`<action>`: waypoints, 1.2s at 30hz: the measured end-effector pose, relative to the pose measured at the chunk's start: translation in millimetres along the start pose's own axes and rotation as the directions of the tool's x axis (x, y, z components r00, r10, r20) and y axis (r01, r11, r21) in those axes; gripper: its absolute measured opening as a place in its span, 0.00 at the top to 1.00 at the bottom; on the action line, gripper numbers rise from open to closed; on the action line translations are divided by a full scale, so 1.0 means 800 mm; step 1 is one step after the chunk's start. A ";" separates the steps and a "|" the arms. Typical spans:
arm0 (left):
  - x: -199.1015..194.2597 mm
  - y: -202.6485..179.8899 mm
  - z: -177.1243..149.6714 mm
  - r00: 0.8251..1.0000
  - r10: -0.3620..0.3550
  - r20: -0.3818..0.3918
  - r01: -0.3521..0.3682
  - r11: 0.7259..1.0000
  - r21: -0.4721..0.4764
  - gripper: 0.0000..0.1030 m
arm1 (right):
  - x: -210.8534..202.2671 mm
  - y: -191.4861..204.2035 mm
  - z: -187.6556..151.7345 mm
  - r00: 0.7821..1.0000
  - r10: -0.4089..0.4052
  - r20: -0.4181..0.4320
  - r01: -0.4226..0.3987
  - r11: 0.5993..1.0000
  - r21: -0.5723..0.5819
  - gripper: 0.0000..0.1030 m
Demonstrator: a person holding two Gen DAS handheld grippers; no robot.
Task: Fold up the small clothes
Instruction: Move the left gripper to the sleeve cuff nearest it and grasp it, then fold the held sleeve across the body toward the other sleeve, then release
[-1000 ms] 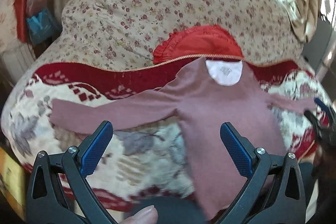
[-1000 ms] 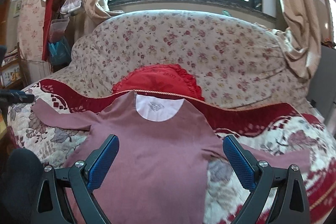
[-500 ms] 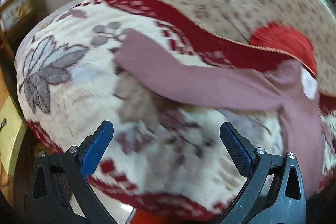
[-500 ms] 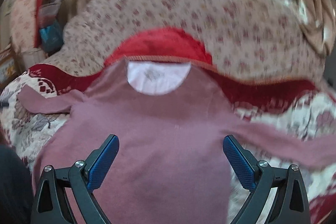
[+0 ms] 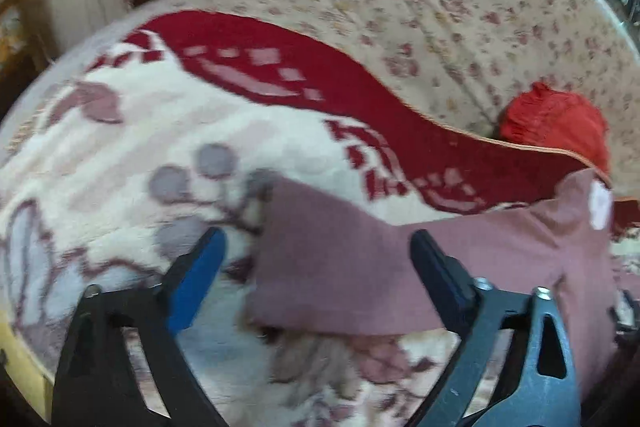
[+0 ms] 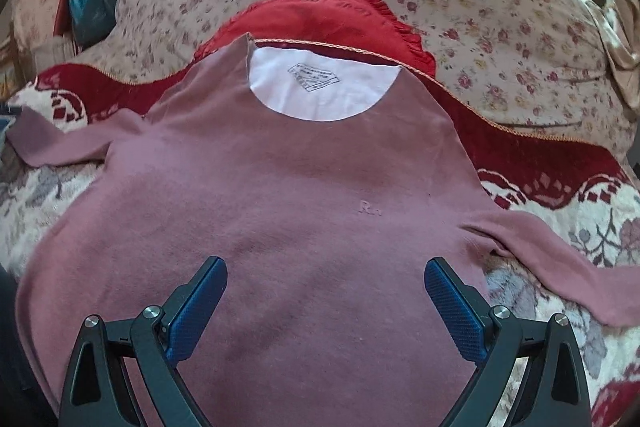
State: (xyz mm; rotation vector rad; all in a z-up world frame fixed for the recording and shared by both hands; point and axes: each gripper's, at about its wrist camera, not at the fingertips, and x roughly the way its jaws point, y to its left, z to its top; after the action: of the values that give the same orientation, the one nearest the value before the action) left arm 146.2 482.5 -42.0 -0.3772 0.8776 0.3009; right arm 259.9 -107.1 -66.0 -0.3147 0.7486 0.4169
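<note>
Left gripper [image 5: 316, 247]: jaws apart and just been narrowing, straddling the cuff end of the shirt's left sleeve [image 5: 320, 267]; the blue pads do not press the cloth yet, so nothing is held
Left sleeve: lies flat and stretched out sideways on the patterned blanket [image 5: 120, 147], its square cuff edge between the two fingers
Step in hand, as I judge it: taking the sleeve end so it can be folded in over the body of the shirt
How to do it well: come down so one finger slides under the cuff and the other stays on top, close on the sleeve alone and not on the fluffy blanket below, then carry it across low and level so the sleeve lands without a twist
Shirt [image 6: 280, 207]: mauve long-sleeved top, spread face up across the sofa seat, white neck lining with its label [image 6: 316, 77] toward the sofa back, the collar edge lying against the red frilled cushion [image 6: 320, 15]
Right gripper [image 6: 326, 291]: wide open and empty, hanging over the lower middle of the shirt's body, pads clear of the cloth
Right sleeve [image 6: 560, 267]: stretched out to the far side, not yet folded, with a small pucker at the armpit
Around: floral sofa back [image 6: 480, 7] behind the cushion; hanging bags and cloth at the sofa's left end; window at the top edge
In the way: the thick pile of the blanket could get pinched with the cuff; the cushion touches the collar and may shift if the shirt is tugged
</note>
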 end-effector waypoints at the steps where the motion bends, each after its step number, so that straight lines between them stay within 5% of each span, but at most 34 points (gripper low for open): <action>1: 0.005 0.000 0.002 0.999 -0.034 -0.024 0.034 0.999 -0.006 0.15 | 0.001 0.001 0.000 1.000 -0.001 -0.001 0.001 1.000 -0.006 0.04; 8: 0.013 0.028 0.020 0.986 -0.156 -0.052 0.143 0.969 -0.201 0.15 | 0.000 0.000 -0.001 1.000 0.001 0.001 -0.001 1.000 0.001 0.04; 18: 0.015 0.016 0.013 0.983 -0.146 -0.109 0.121 0.971 -0.206 0.15 | -0.006 0.001 0.001 1.000 0.013 0.013 -0.013 1.000 0.008 0.04; 19: 0.016 0.014 0.015 0.985 -0.136 -0.108 0.112 0.972 -0.205 0.19 | -0.006 0.003 0.000 1.000 0.011 0.014 -0.011 1.000 0.004 0.04; 20: 0.018 0.013 0.017 0.989 -0.100 -0.109 0.077 0.977 -0.196 0.40 | -0.007 0.004 0.000 1.000 0.008 0.016 -0.008 1.000 -0.003 0.04; 21: 0.020 0.014 0.017 0.989 -0.087 -0.117 0.063 0.978 -0.199 0.73 | -0.008 0.004 0.001 1.000 0.006 0.019 -0.006 1.000 -0.004 0.04; 22: 0.028 0.019 0.015 0.985 -0.091 -0.145 0.057 0.973 -0.225 0.90 | -0.009 0.003 0.001 1.000 0.008 0.022 -0.008 1.000 0.000 0.04; 23: 0.037 0.025 0.011 0.980 -0.093 -0.176 0.046 0.966 -0.253 0.94 | -0.009 0.002 0.001 1.000 0.008 0.025 -0.008 1.000 0.004 0.04; 31: -0.013 -0.027 0.011 0.978 -0.184 -0.101 0.165 0.972 -0.168 0.96 | -0.021 -0.002 0.007 0.997 0.007 0.077 -0.010 0.999 0.032 0.05; 36: -0.064 -0.106 0.045 0.929 -0.363 -0.072 0.350 0.925 -0.146 0.96 | -0.043 0.026 0.046 0.982 0.149 0.112 -0.152 0.988 0.016 0.05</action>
State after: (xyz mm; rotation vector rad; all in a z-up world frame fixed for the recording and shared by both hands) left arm 174.8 417.2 35.8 -0.6691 0.8680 0.0010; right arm 249.2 -82.3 -18.7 -0.2104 0.6709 0.5631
